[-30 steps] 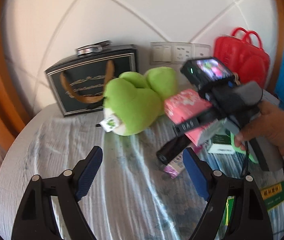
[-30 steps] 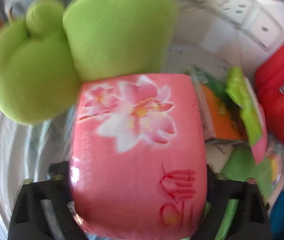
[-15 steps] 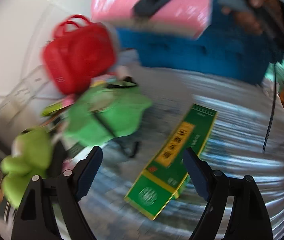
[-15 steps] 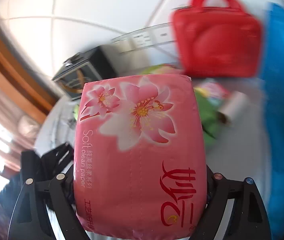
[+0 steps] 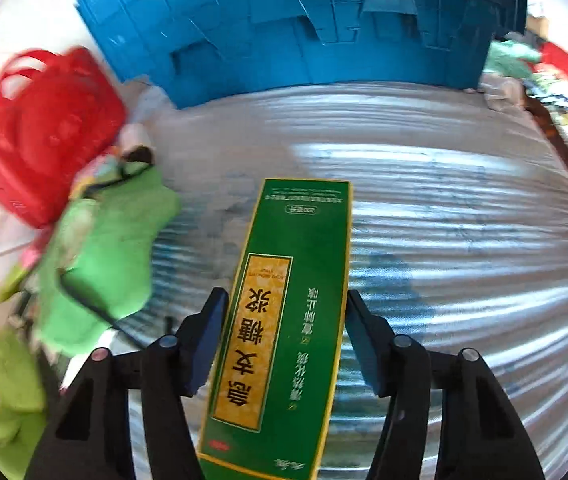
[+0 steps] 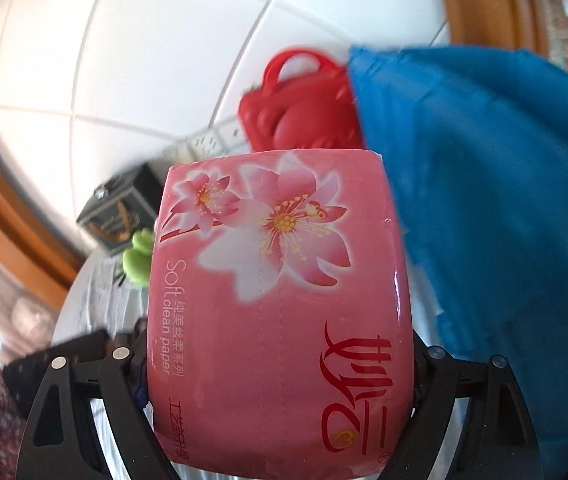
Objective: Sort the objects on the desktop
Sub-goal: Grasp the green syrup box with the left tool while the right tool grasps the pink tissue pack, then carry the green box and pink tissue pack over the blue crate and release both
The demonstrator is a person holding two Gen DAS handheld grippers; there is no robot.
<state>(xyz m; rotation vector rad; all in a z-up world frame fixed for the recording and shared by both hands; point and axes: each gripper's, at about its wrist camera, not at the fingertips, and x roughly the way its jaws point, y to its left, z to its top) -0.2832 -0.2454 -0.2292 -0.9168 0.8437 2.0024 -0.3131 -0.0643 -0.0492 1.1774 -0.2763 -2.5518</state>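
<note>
Left gripper (image 5: 285, 344) jaws closing around the green box (image 5: 284, 332) on the table (image 5: 463, 208); pads look just short of contact. Right gripper (image 6: 280, 368) clamps the pink tissue pack (image 6: 280, 300), lifted. Likely next: seat the grip, carry both to the blue crate (image 5: 303, 28) beyond.

Probably a home: tiled wall (image 6: 132, 60), wooden window frame (image 6: 483, 4), cloth-covered table (image 5: 443, 208).

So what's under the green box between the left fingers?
The green box lies flat on the striped silvery table cover, and the closing left gripper straddles it. Anything directly beneath the box is covered.
</note>
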